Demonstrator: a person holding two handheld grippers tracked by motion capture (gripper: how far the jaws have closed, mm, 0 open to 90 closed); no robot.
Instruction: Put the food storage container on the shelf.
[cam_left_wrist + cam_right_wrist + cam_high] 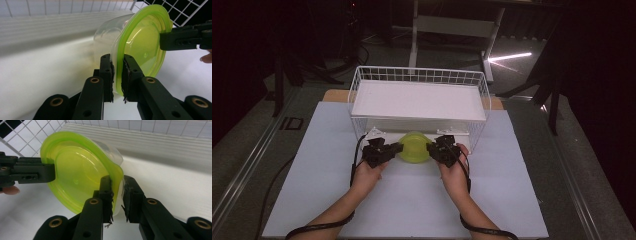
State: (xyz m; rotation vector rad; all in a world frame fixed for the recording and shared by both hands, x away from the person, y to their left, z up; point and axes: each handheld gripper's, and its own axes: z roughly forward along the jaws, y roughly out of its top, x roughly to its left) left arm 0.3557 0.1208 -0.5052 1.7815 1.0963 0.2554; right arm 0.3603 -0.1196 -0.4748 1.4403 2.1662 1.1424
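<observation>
Both hands are on it now. The tub (pixel 414 146), clear with a lime-green lid, sits at the open front of the white wire rack (pixel 419 76), just under the edge of the rack's shelf (pixel 418 100) and above the white table (pixel 337 165).

The left gripper (pixel 399 147) has its jaws pinched almost together on the lid's rim (pixel 117 75); in the left gripper view the green lip runs straight down between the two black pads. The right gripper (pixel 429 146) mirrors it from the opposite side, its jaws drawn in close on the rim (pixel 117 185), with the tub's clear wall right beside the outer pad.

So the tub lies dead between the two grippers, each one biting an opposite edge of the lid, and neither hand is nearer than the other. In both gripper views the lid faces back toward the person and the clear body points away into the rack, so the tub's axis looks to run front to back, tipped onto its side rather than sitting flat.

My read: the next move goes along that axis, deeper under the shelf or back out, and both hands have to travel together or the rim will twist out of one grip.
</observation>
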